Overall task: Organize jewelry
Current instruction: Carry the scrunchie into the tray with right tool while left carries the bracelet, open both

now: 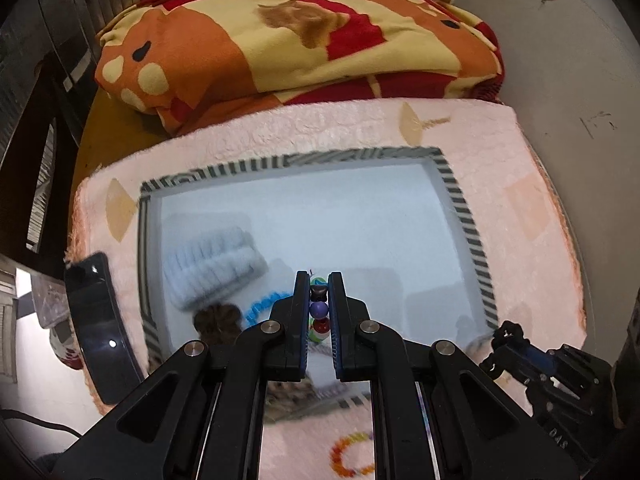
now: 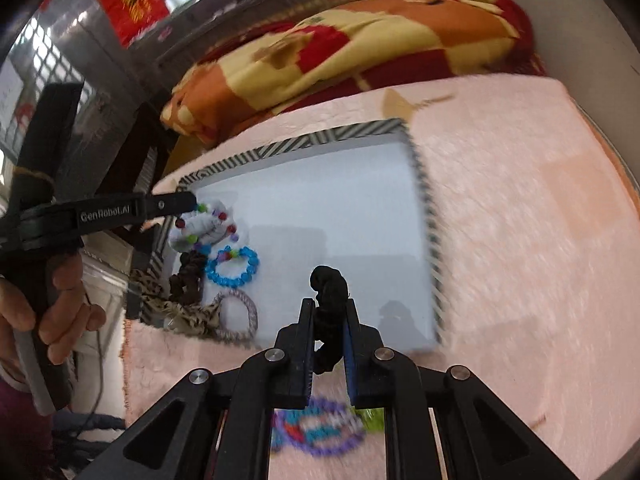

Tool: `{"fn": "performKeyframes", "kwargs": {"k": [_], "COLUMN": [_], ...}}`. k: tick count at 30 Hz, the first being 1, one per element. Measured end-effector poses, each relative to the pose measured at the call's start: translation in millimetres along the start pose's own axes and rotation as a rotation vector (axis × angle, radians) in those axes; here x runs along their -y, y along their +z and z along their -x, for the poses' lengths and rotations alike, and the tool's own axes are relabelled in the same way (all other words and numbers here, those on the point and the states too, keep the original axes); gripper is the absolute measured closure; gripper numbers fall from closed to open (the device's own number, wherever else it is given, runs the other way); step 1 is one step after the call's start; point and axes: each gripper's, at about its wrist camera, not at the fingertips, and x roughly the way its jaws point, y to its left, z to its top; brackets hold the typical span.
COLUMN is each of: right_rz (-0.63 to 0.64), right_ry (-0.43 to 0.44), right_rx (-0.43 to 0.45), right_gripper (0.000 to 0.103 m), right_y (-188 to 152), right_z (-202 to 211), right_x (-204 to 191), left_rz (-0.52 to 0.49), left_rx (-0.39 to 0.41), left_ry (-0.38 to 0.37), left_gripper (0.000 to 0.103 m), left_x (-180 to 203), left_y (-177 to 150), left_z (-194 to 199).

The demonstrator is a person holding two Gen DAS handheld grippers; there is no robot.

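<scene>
A white tray with a striped rim (image 1: 460,196) (image 2: 424,184) lies on a pink fluffy mat (image 1: 520,208). My left gripper (image 1: 319,280) is shut on a multicoloured bead bracelet (image 1: 319,309) above the tray's near left part; in the right wrist view the left gripper (image 2: 188,204) holds the bracelet (image 2: 208,224) over a white scrunchie. My right gripper (image 2: 328,308) is shut on a black scrunchie (image 2: 329,280) above the tray's near edge. In the tray lie a blue bead bracelet (image 2: 234,268), a brown scrunchie (image 2: 190,276) and a pink hair tie (image 2: 240,316).
A folded orange, red and yellow blanket (image 1: 300,36) lies behind the mat. A purple bead bracelet (image 2: 316,432) and an orange bead ring (image 1: 352,456) lie on the mat in front of the tray. A black curved object (image 1: 96,328) sits at the mat's left edge.
</scene>
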Motion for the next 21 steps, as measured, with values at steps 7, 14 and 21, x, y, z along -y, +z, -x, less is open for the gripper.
{"fn": "performKeyframes", "kwargs": {"k": [7,14,21], "right_rz": [0.082,0.125,0.071], "right_ry": [-0.066,-0.080,-0.058], "right_rx": [-0.105,-0.215,-0.177], "right_gripper": [0.091,0.091,0.053], "right_y": [19,19,26], "right_z": [-59,-102,-90], "right_x": [-30,-48,-36], "left_rz": [0.051,0.101,0.092], "left_rx": [-0.036,-0.099,-0.108], "left_ry": [0.026,0.003,-0.026], "left_gripper": [0.095,0.095,0.095], "left_x": [-42,-74,-68], "left_y": [14,9,7], "left_z": [-31,-55,-63]}}
